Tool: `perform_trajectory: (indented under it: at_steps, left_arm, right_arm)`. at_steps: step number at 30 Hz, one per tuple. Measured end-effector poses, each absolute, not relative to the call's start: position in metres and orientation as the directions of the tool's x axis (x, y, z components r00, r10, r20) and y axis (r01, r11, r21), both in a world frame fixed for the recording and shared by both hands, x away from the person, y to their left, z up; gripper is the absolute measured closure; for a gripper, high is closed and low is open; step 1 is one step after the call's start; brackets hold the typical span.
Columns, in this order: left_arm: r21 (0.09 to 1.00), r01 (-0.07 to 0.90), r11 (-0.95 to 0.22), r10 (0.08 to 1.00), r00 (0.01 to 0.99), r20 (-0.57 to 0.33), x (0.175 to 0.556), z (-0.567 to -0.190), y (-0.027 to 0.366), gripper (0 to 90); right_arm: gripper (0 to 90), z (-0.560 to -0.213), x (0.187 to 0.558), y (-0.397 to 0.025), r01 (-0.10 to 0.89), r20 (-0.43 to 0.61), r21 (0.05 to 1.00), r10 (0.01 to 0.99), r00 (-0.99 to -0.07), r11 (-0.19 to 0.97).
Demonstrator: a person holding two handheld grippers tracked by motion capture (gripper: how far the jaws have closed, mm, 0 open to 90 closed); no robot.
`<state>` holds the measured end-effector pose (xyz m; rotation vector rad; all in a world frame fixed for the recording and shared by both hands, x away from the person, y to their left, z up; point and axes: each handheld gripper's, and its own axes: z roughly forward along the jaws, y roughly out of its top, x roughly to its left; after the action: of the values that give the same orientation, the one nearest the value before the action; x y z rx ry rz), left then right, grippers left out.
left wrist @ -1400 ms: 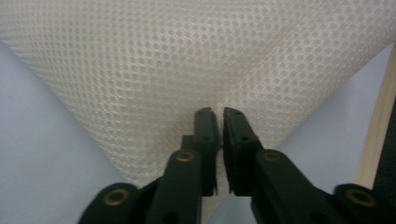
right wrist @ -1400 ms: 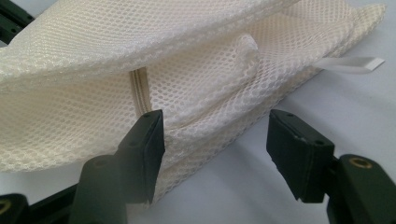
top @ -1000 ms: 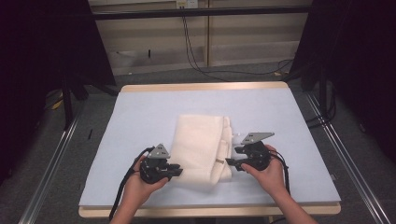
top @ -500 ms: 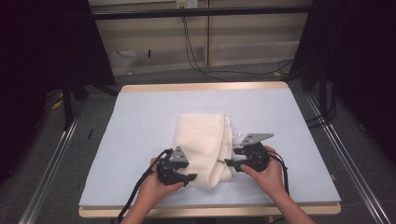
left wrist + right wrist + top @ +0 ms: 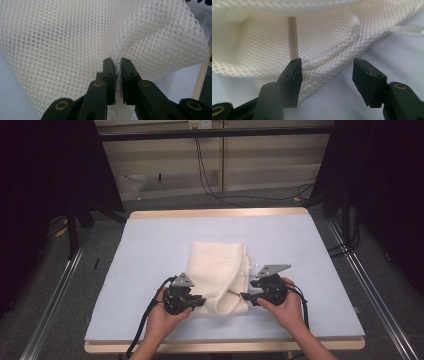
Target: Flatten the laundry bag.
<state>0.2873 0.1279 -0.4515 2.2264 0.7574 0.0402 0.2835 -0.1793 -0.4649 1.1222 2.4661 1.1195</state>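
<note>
Mesh bag lengthwise front-to-back on table, near corner pinched.

We see a cream-white mesh bag with a fine honeycomb of round holes and a plain woven beige seam strip. Our left gripper and right gripper are matte black with brass-coloured pivots, each topped by a grey plate. The table cover is pale blue, edged in light wood.
</note>
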Motion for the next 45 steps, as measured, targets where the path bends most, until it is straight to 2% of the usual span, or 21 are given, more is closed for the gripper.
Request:
perform_trajectory:
  at_steps: [7, 9, 13, 19, 22, 23, 24, 37, 45]
  left_arm:
    - [0.709, 0.533, -0.461, 0.552, 0.798, -0.241, 0.29, -0.445, 0.142, 83.9]
    - [0.717, 0.545, -0.435, 0.553, 0.79, -0.266, 0.291, -0.444, 0.146, 83.9]
    - [0.723, 0.561, -0.402, 0.566, 0.773, -0.285, 0.294, -0.442, 0.156, 83.9]
    - [0.733, 0.579, -0.357, 0.581, 0.752, -0.311, 0.297, -0.44, 0.168, 83.7]
    - [0.74, 0.59, -0.324, 0.595, 0.735, -0.326, 0.298, -0.437, 0.177, 83.6]
    - [0.74, 0.59, -0.324, 0.595, 0.735, -0.326, 0.298, -0.437, 0.177, 83.6]
    - [0.741, 0.59, -0.319, 0.597, 0.733, -0.326, 0.299, -0.436, 0.181, 83.6]
    - [0.748, 0.623, -0.228, 0.65, 0.669, -0.359, 0.304, -0.435, 0.207, 83.6]
    - [0.746, 0.629, -0.22, 0.664, 0.657, -0.358, 0.306, -0.436, 0.213, 83.6]
  right_arm:
    - [47.0, -0.467, 0.284, -0.176, 0.561, 0.111, 0.696, 0.704, -0.701, 0.448]
    - [48.6, -0.468, 0.284, -0.175, 0.588, 0.118, 0.672, 0.718, -0.686, 0.451]
    - [57.5, -0.469, 0.284, -0.173, 0.578, 0.116, 0.667, 0.701, -0.704, 0.47]
    - [65.5, -0.469, 0.283, -0.171, 0.585, 0.122, 0.655, 0.696, -0.708, 0.479]
    - [78.3, -0.468, 0.283, -0.168, 0.557, 0.109, 0.658, 0.668, -0.736, 0.506]
    - [78.3, -0.468, 0.283, -0.168, 0.557, 0.109, 0.658, 0.668, -0.736, 0.506]
    - [84.4, -0.466, 0.282, -0.166, 0.558, 0.11, 0.652, 0.665, -0.739, 0.513]
    - [86.7, -0.463, 0.287, -0.175, 0.565, 0.117, 0.665, 0.679, -0.725, 0.488]
    - [86.8, -0.461, 0.287, -0.176, 0.563, 0.111, 0.676, 0.69, -0.715, 0.475]
